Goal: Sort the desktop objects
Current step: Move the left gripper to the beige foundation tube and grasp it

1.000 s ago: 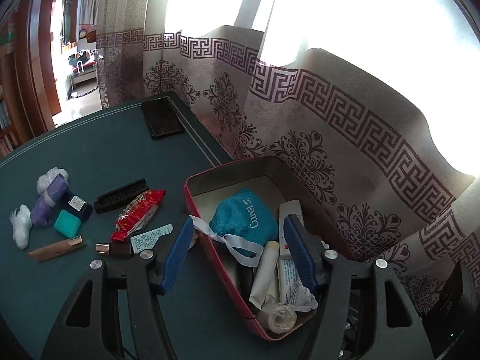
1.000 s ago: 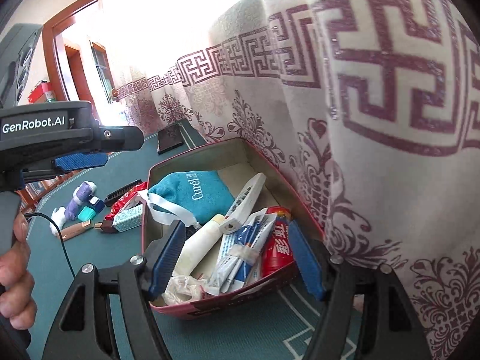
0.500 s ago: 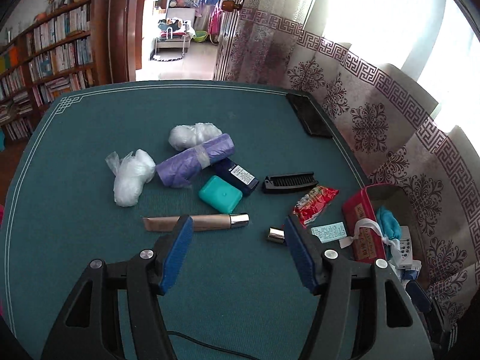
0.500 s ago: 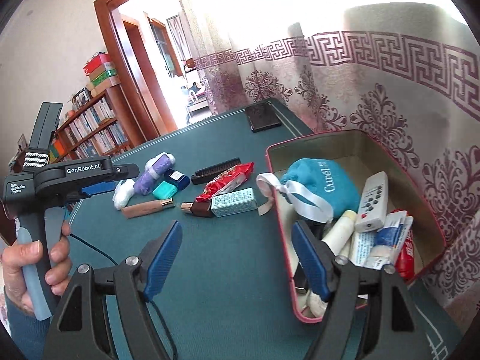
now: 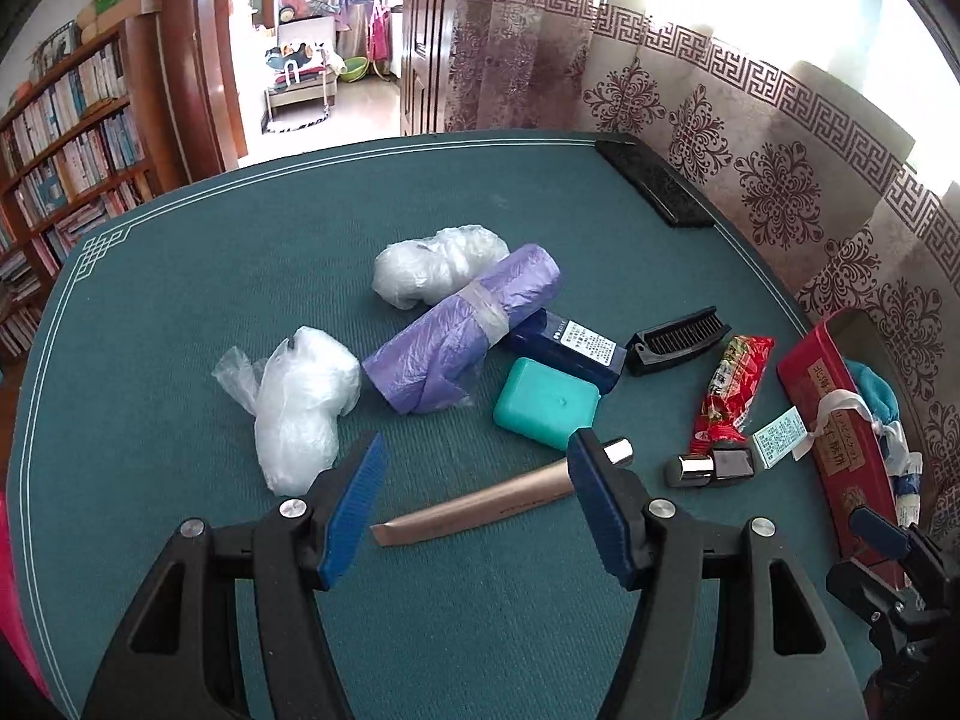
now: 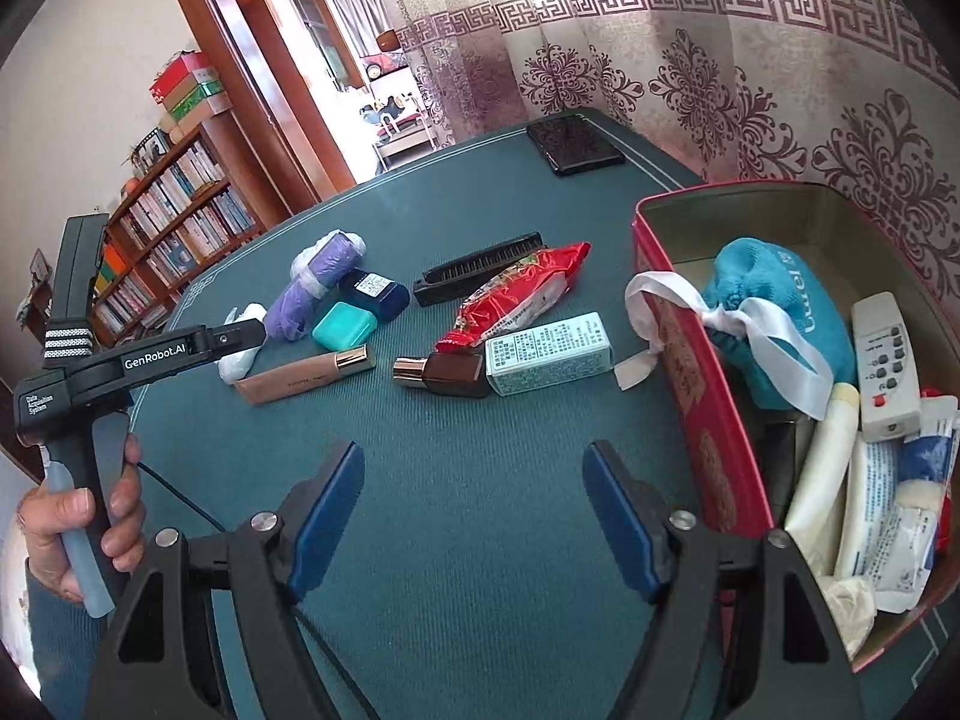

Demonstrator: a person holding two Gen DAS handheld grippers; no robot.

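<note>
progress: partly done, by my read — red tin (image 6: 708, 420) already holds a teal pouch (image 6: 774, 312), a remote (image 6: 885, 360), tubes and sachets; sits to the right of the right claw (image 6: 474, 516)
left to sort: loose pile on the bench (image 5: 480, 630), ahead of both claws
pile items: two white plastic wads (image 5: 300, 402), purple bag roll (image 5: 462, 330), navy box (image 5: 570, 348), teal case (image 5: 546, 402), black comb (image 5: 678, 339), red snack pack (image 5: 729, 390), pale green carton (image 6: 549, 354), brown bottle (image 6: 444, 375), beige tube (image 5: 480, 504)
left claw (image 5: 474, 498): released, nothing gripped; beige tube lies just beyond and between its tips, not touched
right claw: released, empty, bare bench between the tips; jaws have just been opening wider
black phone (image 6: 573, 147): far bench edge, well beyond both claws
change, left view: a second ago it faced the tin's contents; now faces the pile, tin at its far right
change, right view: earlier over the tin; now pulled back left, tin at the right, pile ahead
next, my guess: left claw takes the beige tube
</note>
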